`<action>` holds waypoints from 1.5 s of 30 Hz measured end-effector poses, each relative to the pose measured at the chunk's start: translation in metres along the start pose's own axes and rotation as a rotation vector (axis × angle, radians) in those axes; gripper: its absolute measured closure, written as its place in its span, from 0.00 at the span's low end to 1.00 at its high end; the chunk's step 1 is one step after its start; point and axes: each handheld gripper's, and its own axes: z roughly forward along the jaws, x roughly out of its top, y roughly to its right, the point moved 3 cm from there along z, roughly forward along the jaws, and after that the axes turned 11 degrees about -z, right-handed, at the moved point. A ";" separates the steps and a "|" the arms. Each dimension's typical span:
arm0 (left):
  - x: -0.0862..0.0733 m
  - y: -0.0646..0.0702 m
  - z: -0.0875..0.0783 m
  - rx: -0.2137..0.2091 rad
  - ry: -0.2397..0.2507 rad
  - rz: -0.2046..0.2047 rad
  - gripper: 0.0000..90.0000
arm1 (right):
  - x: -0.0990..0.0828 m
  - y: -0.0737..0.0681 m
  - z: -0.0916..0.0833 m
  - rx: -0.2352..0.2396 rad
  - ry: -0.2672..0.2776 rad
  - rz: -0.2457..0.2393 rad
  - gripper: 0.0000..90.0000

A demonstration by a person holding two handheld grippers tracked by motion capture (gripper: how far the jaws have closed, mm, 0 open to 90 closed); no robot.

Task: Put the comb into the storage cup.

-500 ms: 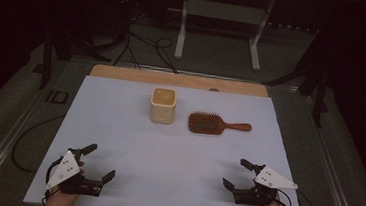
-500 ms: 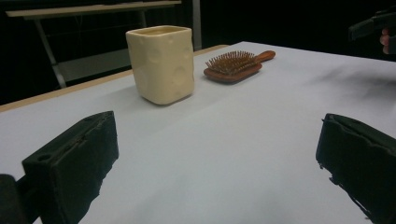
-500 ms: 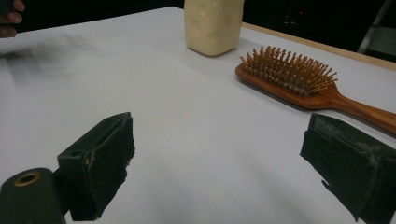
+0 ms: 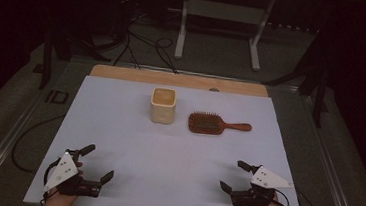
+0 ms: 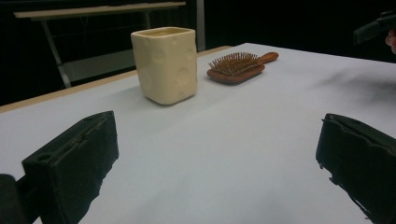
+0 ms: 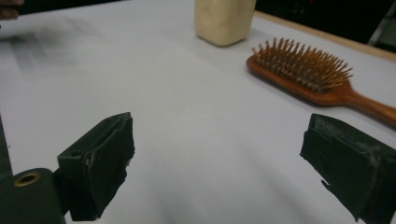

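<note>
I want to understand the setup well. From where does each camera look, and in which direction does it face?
High view: above the near table edge, looking forward and down at the cup, hairbrush, left gripper and right gripper.
Left gripper view: low on that gripper, facing cup and brush between open jaws.
Right gripper view: low on that gripper, facing brush and cup between open jaws.
Shared: all three show the cup and brush.
</note>
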 end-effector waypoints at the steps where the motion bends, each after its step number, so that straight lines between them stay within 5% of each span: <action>1: 0.000 0.000 0.000 0.000 0.000 -0.001 0.00 | 0.001 -0.001 0.001 0.006 -0.003 0.002 0.10; 19: 0.000 0.000 -0.002 -0.006 0.004 -0.013 0.00 | 0.023 -0.005 -0.004 0.020 -0.025 -0.030 0.10; 45: 0.000 0.000 -0.002 -0.011 0.004 -0.015 0.00 | 0.089 0.040 -0.020 -0.041 0.024 -0.123 0.10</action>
